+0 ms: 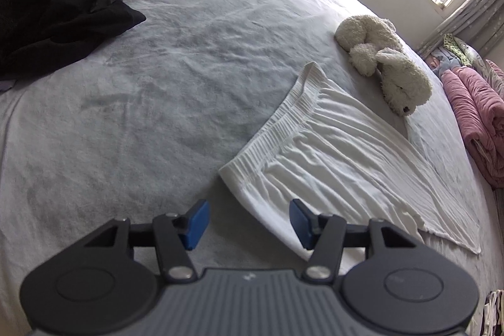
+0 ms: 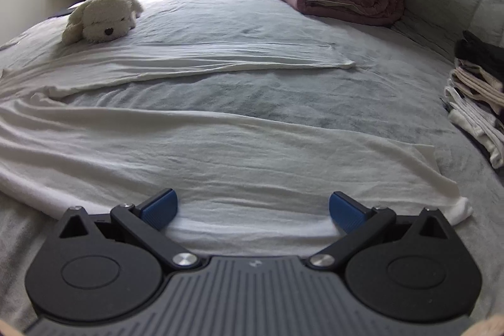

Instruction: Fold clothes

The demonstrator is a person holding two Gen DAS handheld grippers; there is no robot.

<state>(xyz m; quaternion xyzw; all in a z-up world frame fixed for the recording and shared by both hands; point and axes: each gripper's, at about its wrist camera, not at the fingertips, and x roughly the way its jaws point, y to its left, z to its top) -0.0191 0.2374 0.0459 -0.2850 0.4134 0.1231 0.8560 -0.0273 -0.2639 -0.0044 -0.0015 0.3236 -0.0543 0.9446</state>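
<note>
Grey bedding carries white trousers, spread flat beside a plush dog. Neither tool grips anything: the left tool is half spread by the waistband corner, the right tool wide over a leg. Pinching both ends seems next.

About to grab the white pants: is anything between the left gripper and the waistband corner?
Nothing visible. The left gripper is open just above the white pants, near their waistband corner; the plush dog lies well beyond.
</note>
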